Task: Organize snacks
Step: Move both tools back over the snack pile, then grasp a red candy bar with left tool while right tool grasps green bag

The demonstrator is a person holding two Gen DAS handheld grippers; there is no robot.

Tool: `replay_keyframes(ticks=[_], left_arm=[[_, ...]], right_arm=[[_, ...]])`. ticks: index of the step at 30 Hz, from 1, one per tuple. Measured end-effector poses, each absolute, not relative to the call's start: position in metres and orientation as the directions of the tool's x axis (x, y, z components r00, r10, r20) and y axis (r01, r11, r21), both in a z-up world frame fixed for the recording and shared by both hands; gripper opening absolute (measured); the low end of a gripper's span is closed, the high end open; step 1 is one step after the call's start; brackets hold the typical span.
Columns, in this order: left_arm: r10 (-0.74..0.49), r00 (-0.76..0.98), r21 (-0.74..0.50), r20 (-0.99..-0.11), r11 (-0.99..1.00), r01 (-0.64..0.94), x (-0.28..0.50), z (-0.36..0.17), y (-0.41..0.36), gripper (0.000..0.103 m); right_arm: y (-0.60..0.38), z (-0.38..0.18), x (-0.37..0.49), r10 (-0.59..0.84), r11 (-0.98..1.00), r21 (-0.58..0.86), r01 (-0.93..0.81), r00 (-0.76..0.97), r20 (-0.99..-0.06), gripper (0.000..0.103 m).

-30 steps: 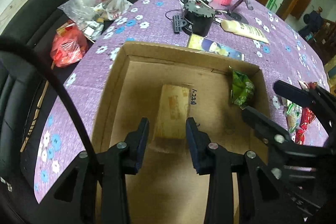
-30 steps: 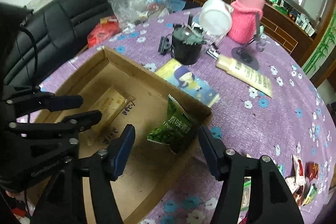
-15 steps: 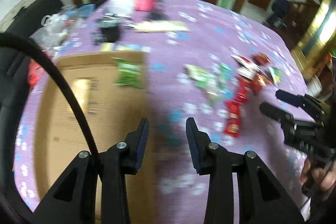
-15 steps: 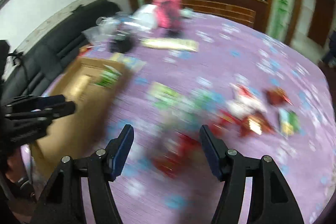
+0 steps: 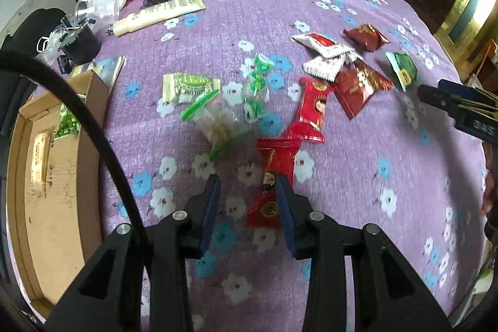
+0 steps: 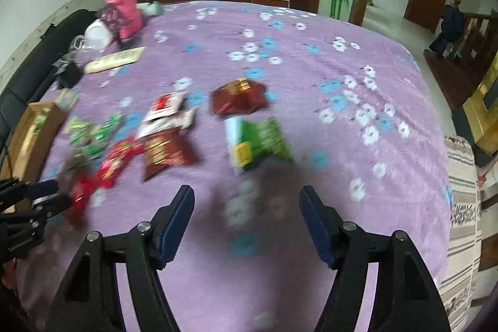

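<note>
Left wrist view: the left gripper point(image 5: 249, 201), jaws apart and empty, hangs over a red packet point(image 5: 274, 176) on the purple cloth point(image 5: 358, 182), beside the cardboard box point(image 5: 59, 198). Such foil sachets look light, soft and slippery; pinching a crimped end seems safest. Counted loose: 2 bright red, 2 dark red, 2 white, 1 green packet point(image 6: 255, 142), plus 1 cream wrapper, some small green sweets and 1 clear zip bag; 1 green pack point(image 5: 67, 120) sits boxed. The right gripper point(image 6: 247, 201), empty, has just been opening near that green packet.
</note>
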State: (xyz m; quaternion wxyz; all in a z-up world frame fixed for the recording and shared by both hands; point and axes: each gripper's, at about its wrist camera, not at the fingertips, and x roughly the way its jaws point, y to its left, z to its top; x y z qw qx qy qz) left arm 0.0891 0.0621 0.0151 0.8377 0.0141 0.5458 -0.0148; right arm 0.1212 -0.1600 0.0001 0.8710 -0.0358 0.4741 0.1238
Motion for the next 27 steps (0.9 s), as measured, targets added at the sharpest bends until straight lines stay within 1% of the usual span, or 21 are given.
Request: replay_keyframes(ticks=[2, 6, 10, 12, 14, 16, 17, 19, 22, 25, 27], left_arm=[[-0.008, 0.402, 0.005, -0.916, 1.0, 0.03, 0.092, 0.014, 0.06, 0.039], [-0.035, 0.403, -0.022, -0.914, 0.999, 0.038, 0.086, 0.014, 0.066, 0.039], [-0.05, 0.419, -0.027, -0.906, 0.998, 0.062, 0.085, 0.012, 0.068, 0.039], [-0.053, 0.427, -0.024, -0.903, 0.997, 0.072, 0.086, 0.013, 0.067, 0.044], [-0.067, 0.432, -0.039, -0.899, 0.997, 0.073, 0.088, 0.011, 0.067, 0.052], [-0.097, 0.395, -0.077, -0.913, 0.995, 0.065, 0.094, 0.005, 0.066, 0.052], [-0.083, 0.383, -0.068, -0.92, 0.996, 0.051, 0.096, 0.002, 0.065, 0.052], [-0.083, 0.393, -0.068, -0.916, 0.996, 0.052, 0.094, 0.003, 0.062, 0.052], [-0.102, 0.386, -0.085, -0.917, 0.995, 0.06, 0.098, 0.002, 0.058, 0.062], [-0.102, 0.371, -0.085, -0.923, 0.994, 0.061, 0.109, -0.002, 0.054, 0.063], [-0.123, 0.359, -0.111, -0.925, 0.992, 0.056, 0.114, -0.002, 0.056, 0.063]], right_arm=[[-0.159, -0.008, 0.133, 0.206, 0.957, 0.07, -0.282, 0.49, -0.847, 0.07], [-0.142, -0.019, 0.148, 0.17, 0.939, -0.007, -0.345, 0.481, -0.86, 0.07], [-0.138, -0.028, 0.157, 0.16, 0.93, -0.035, -0.366, 0.488, -0.858, 0.07], [-0.137, -0.028, 0.162, 0.173, 0.932, -0.02, -0.362, 0.49, -0.854, 0.07], [-0.136, -0.028, 0.164, 0.181, 0.931, -0.016, -0.366, 0.497, -0.849, 0.067], [-0.134, -0.028, 0.167, 0.198, 0.928, 0.0, -0.373, 0.492, -0.848, 0.058], [-0.133, -0.027, 0.167, 0.197, 0.927, -0.002, -0.375, 0.49, -0.849, 0.057], [-0.133, -0.027, 0.166, 0.199, 0.925, -0.001, -0.38, 0.485, -0.852, 0.056], [-0.134, -0.028, 0.166, 0.205, 0.924, 0.004, -0.382, 0.486, -0.85, 0.056], [-0.134, -0.028, 0.166, 0.204, 0.924, 0.002, -0.383, 0.487, -0.849, 0.056], [-0.135, -0.027, 0.165, 0.201, 0.925, 0.001, -0.379, 0.488, -0.85, 0.056]])
